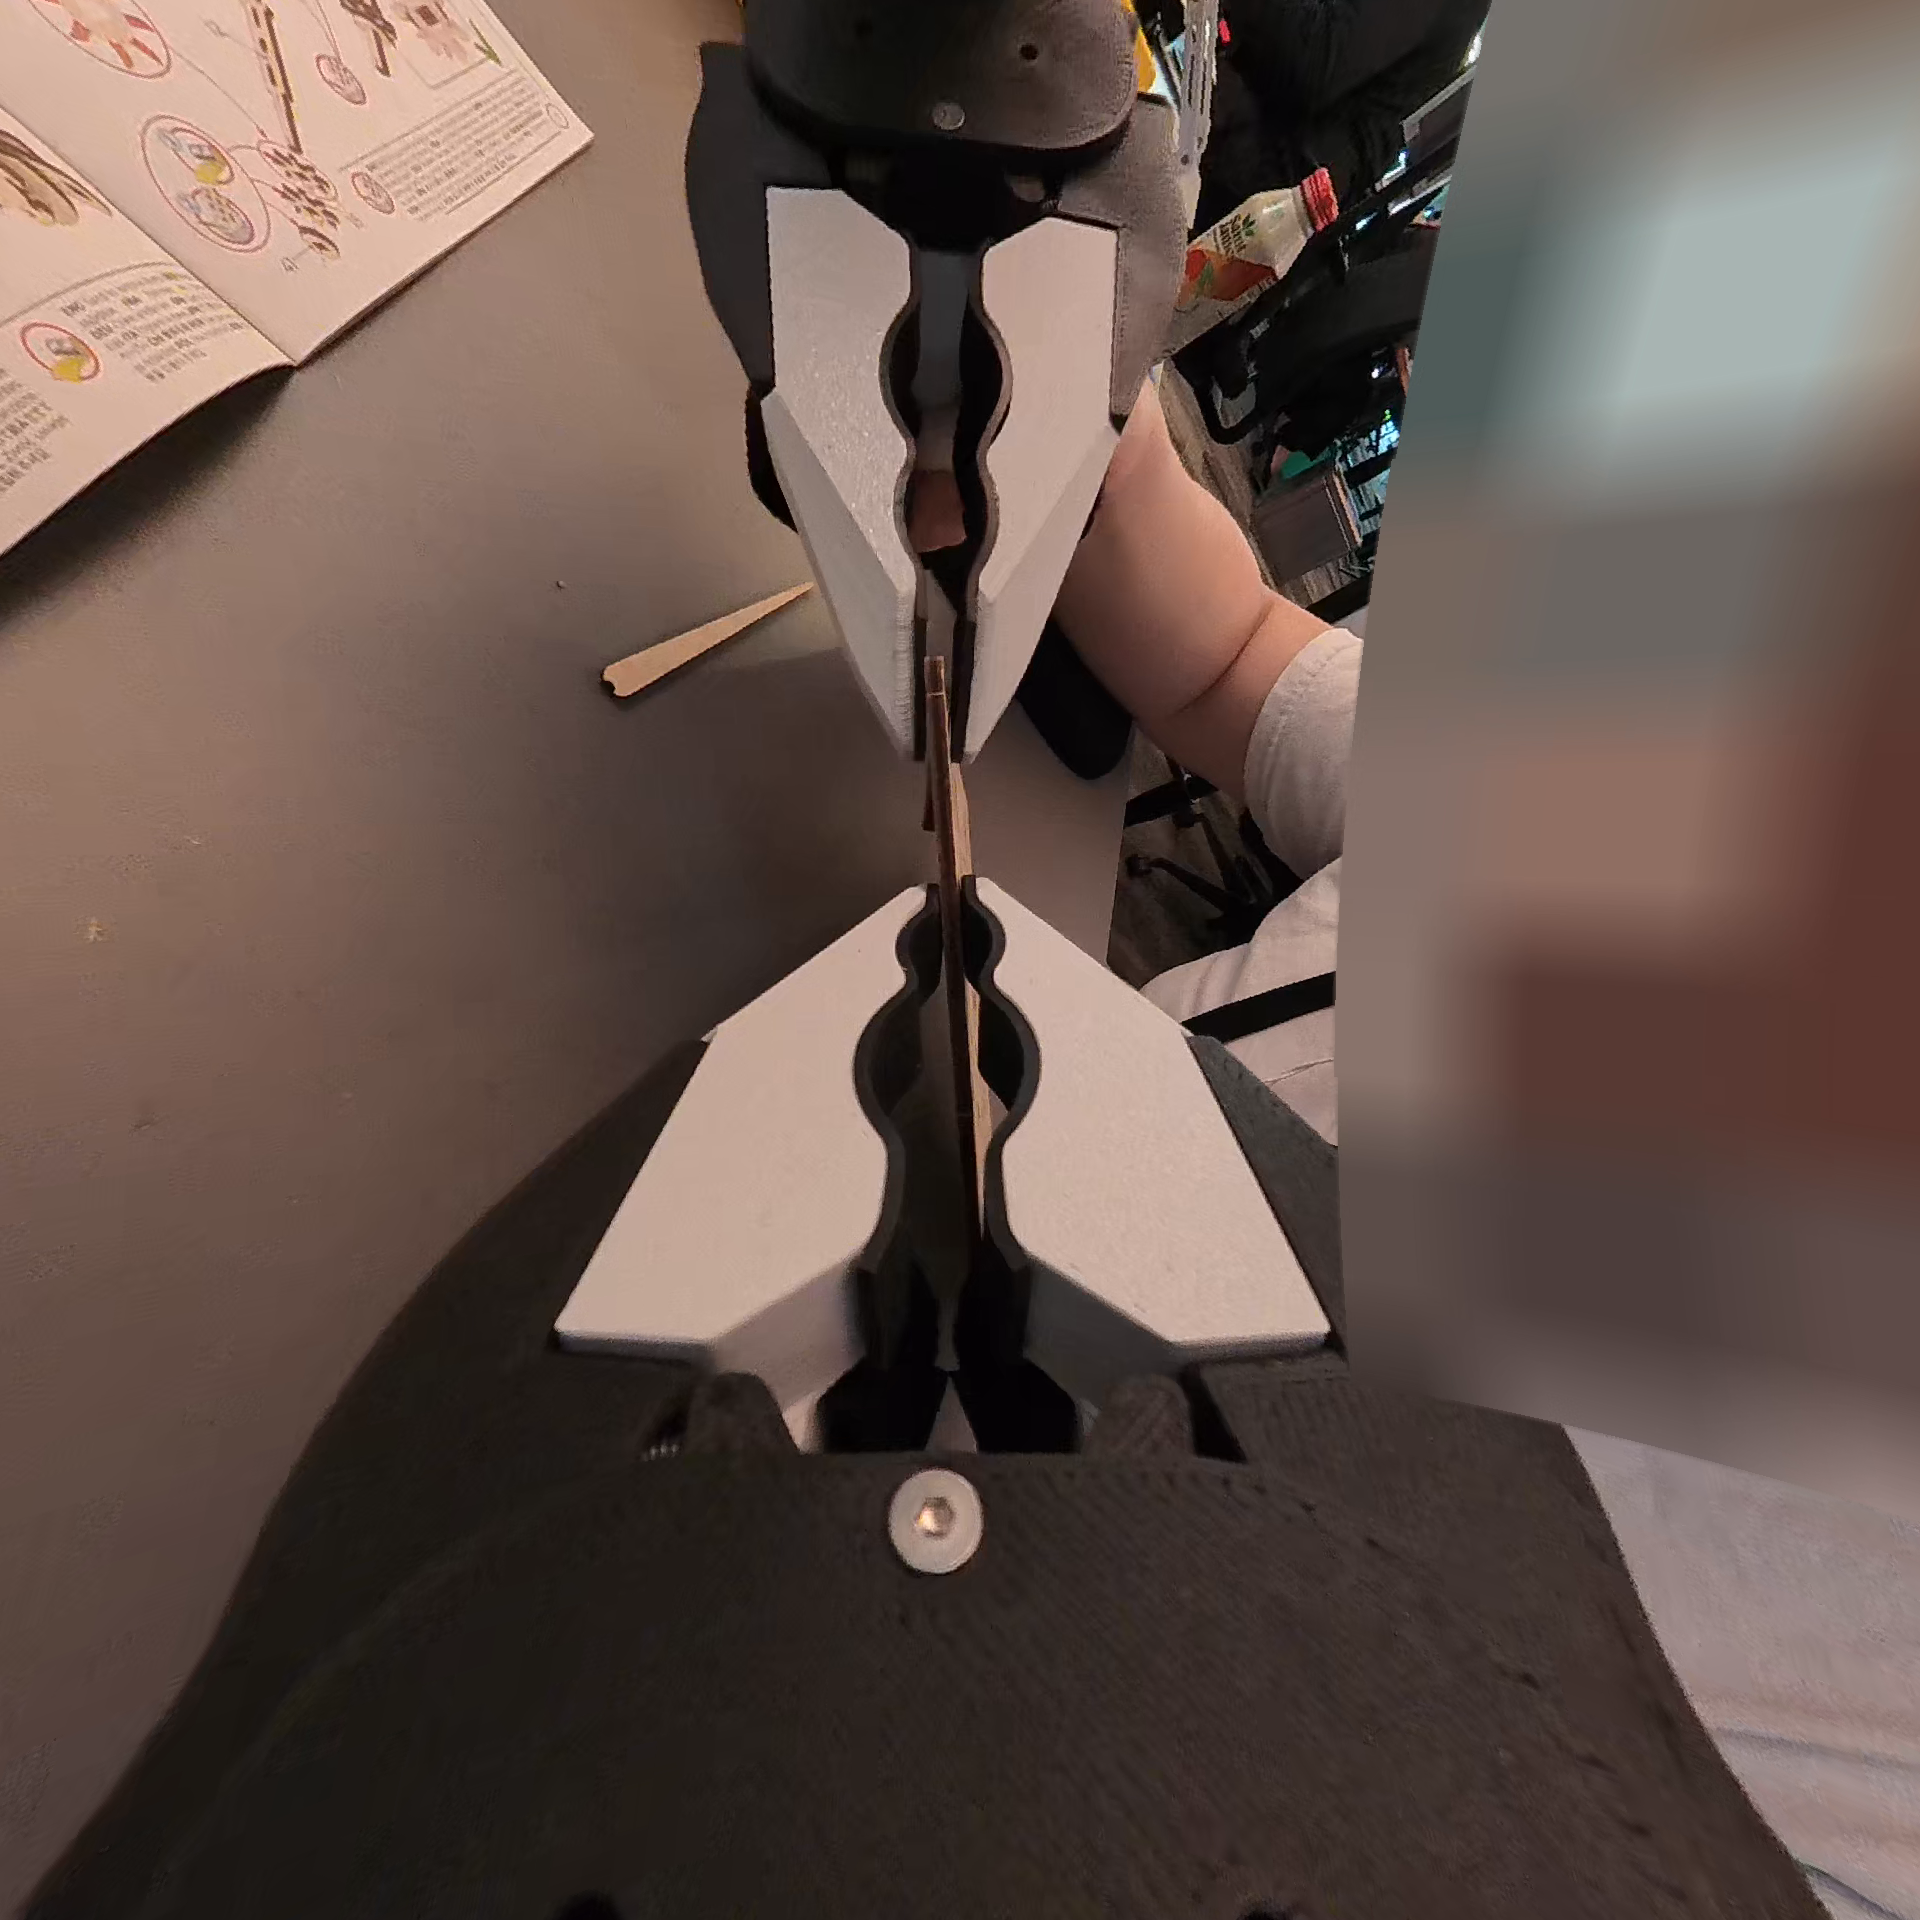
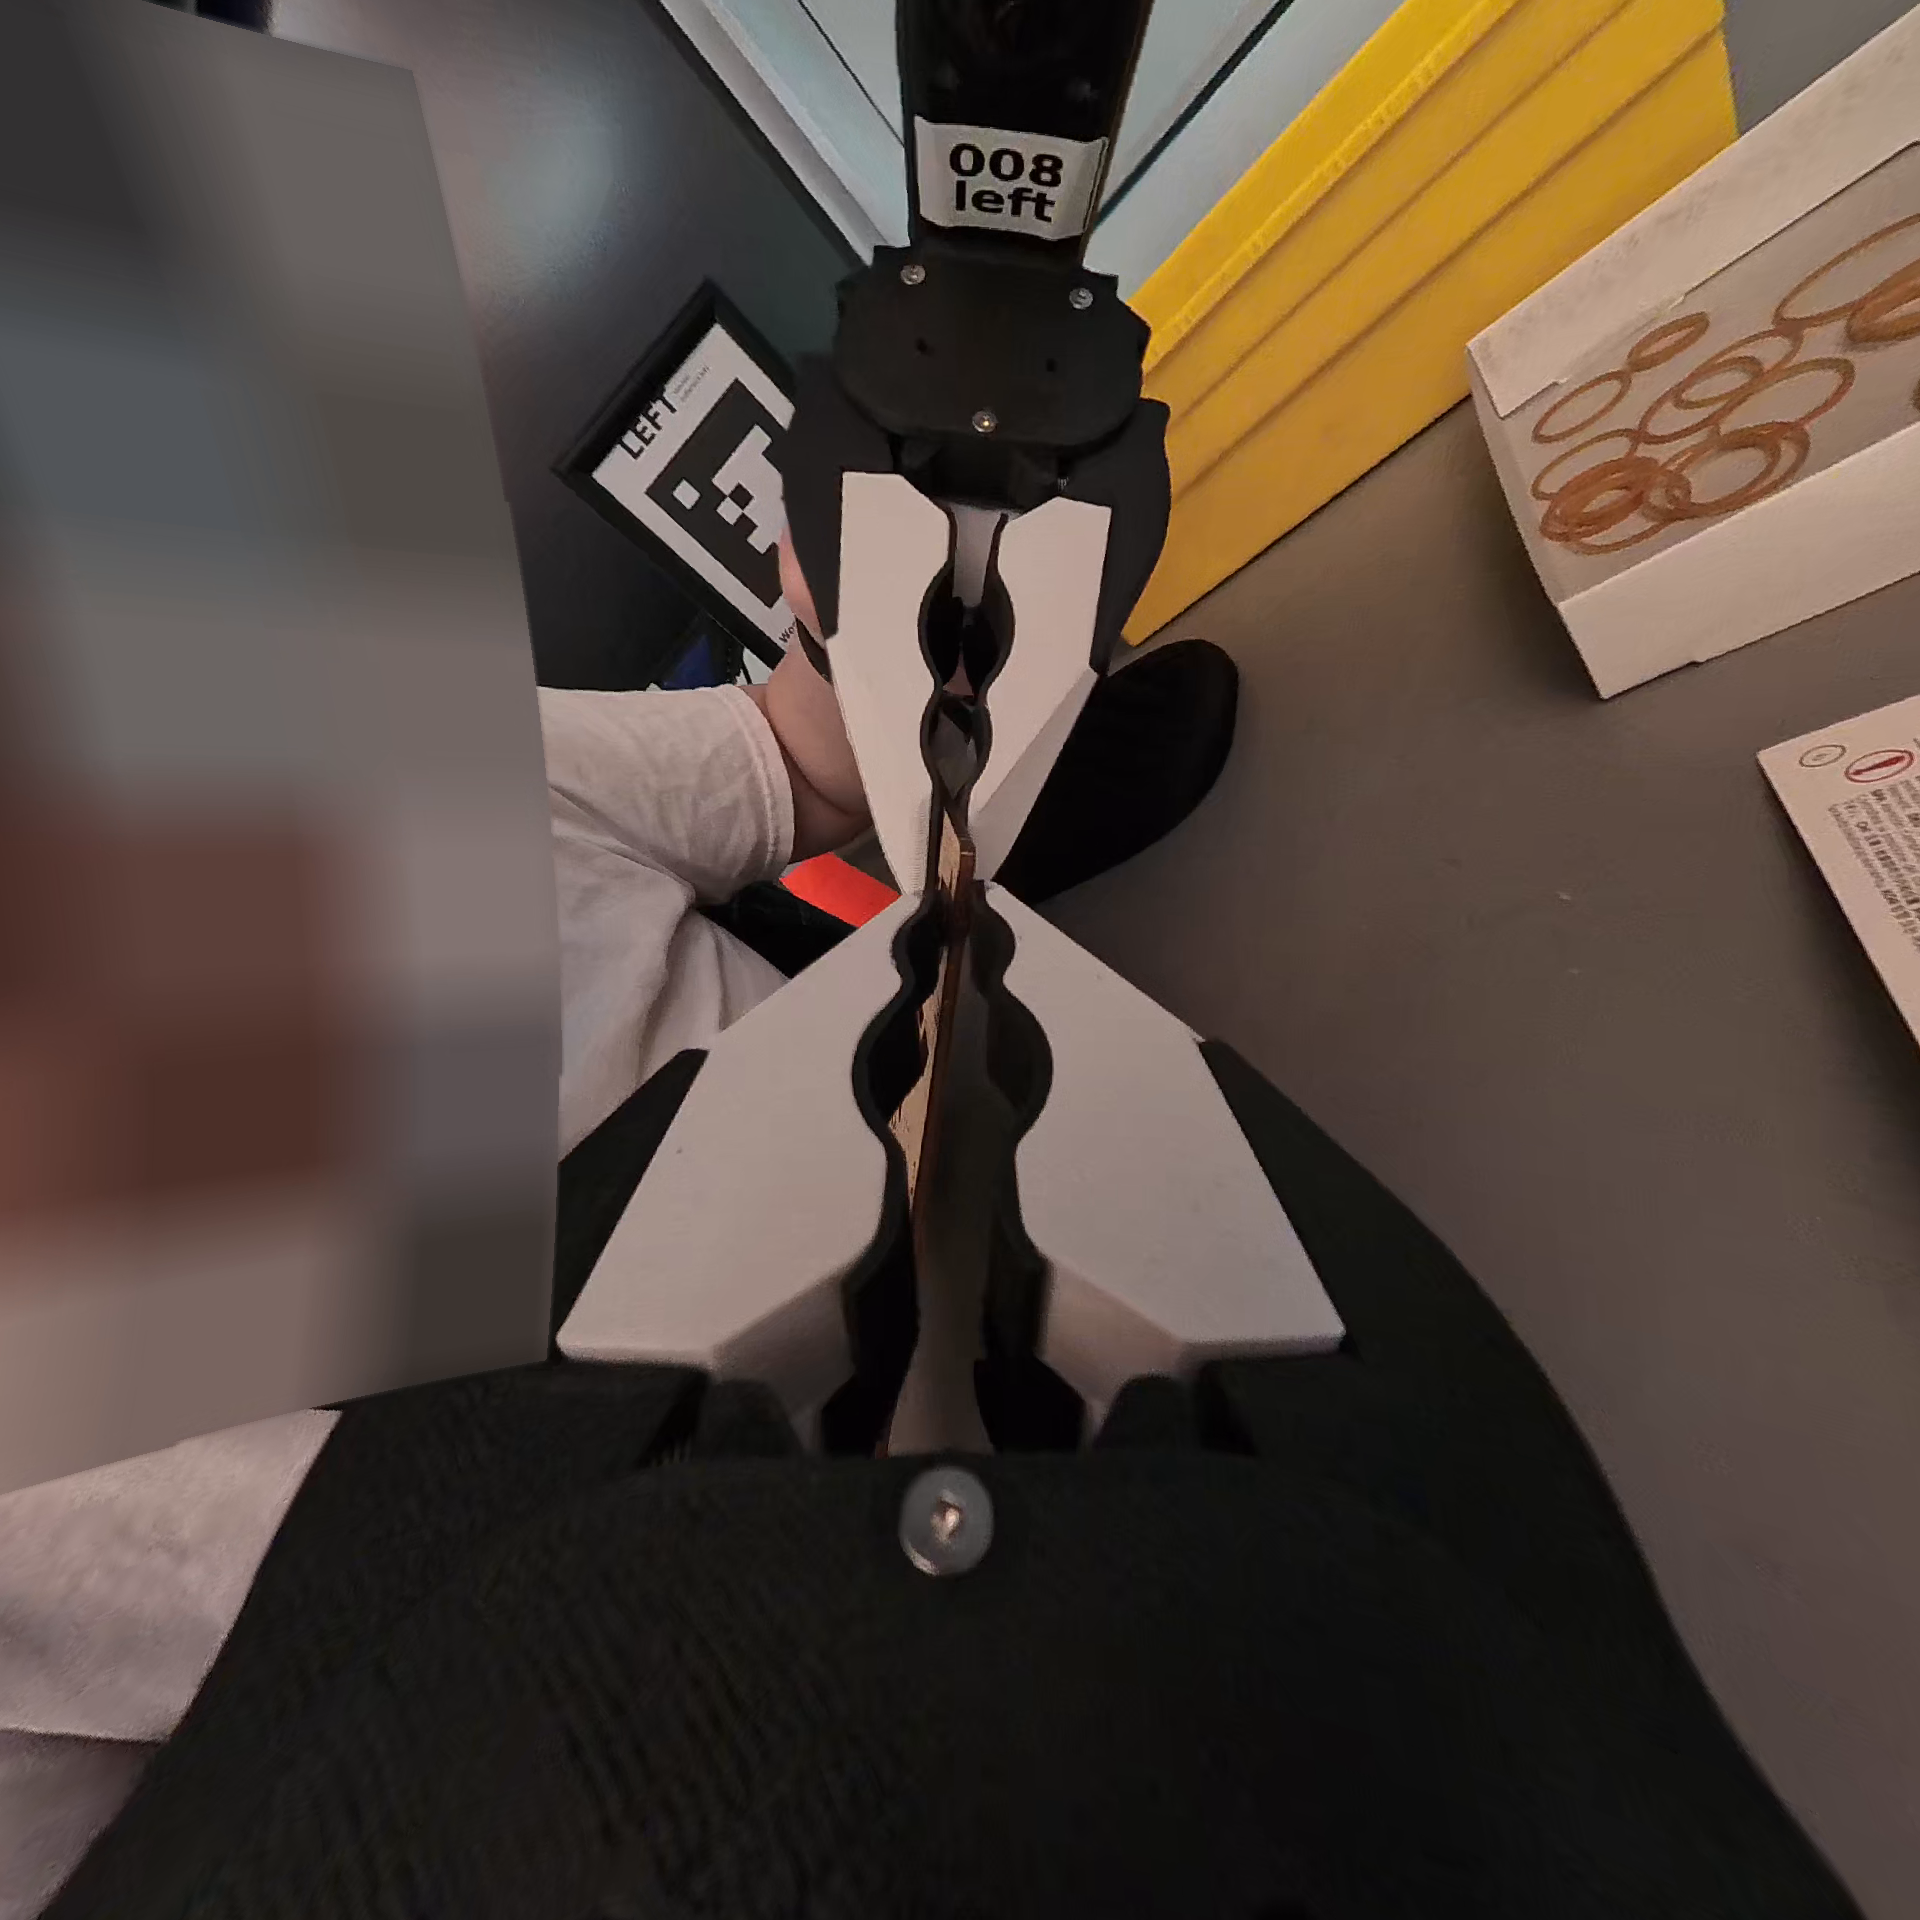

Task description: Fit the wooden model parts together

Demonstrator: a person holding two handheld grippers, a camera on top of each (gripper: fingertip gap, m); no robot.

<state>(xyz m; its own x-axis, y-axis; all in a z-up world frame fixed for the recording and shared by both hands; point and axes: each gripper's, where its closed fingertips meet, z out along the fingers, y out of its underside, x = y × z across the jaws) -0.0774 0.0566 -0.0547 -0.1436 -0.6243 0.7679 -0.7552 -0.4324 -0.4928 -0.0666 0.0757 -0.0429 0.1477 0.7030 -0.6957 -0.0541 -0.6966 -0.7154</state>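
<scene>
my left gripper (image 1: 948, 894) has its white jaws closed down on a thin flat wooden model part (image 1: 951, 831), seen edge-on, which sticks out past the tips toward my right gripper (image 1: 940, 717). the right one faces it nose to nose, jaws nearly together, and the far end of that strip sits just inside its tips. in the right wrist view my right gripper (image 2: 951, 904) also pinches a thin dark-edged wooden piece (image 2: 940, 1039) lying along the slot between the jaws, meeting the left gripper (image 2: 951, 862) tip to tip. whether that is a second part or the same strip i cannot tell.

both pieces are held in the air above the grey tabletop (image 1: 364, 831), near its edge. i judge this to be the joining step. to do it well i should keep the two pieces in one plane, push straight along their length, and avoid twisting, since thin wood would snap at a slot. a spare tapered wooden sliver (image 1: 707, 644) lies on the tabletop, with the open instruction booklet (image 1: 208, 208) beyond it.
</scene>
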